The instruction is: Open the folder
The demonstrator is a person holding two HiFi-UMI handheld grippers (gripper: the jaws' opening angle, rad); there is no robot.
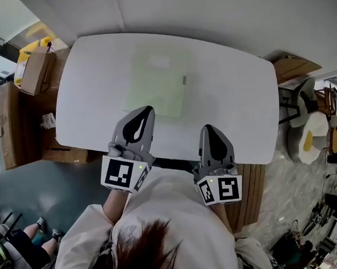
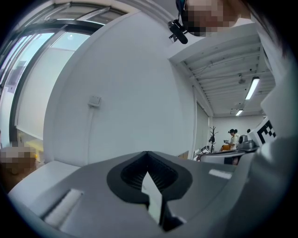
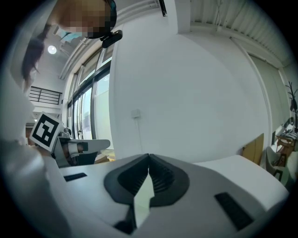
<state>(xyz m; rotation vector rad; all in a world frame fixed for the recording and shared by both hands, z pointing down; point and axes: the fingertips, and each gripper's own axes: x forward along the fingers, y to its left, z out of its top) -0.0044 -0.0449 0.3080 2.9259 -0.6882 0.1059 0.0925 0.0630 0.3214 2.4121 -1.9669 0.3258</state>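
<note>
Left gripper (image 1: 145, 112): jaws together, empty, over the desk's (image 1: 235, 103) near edge | right gripper (image 1: 208, 129): jaws together, empty, same edge | folder (image 1: 154, 92): pale green, closed, flat mid-desk, just beyond left gripper | white label (image 1: 159, 61): print unreadable

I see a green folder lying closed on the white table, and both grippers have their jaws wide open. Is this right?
Not quite. The jaws are shut, not open: the left gripper and the right gripper are each closed on nothing, as the two gripper views show. The green folder does lie closed on the white table.
</note>
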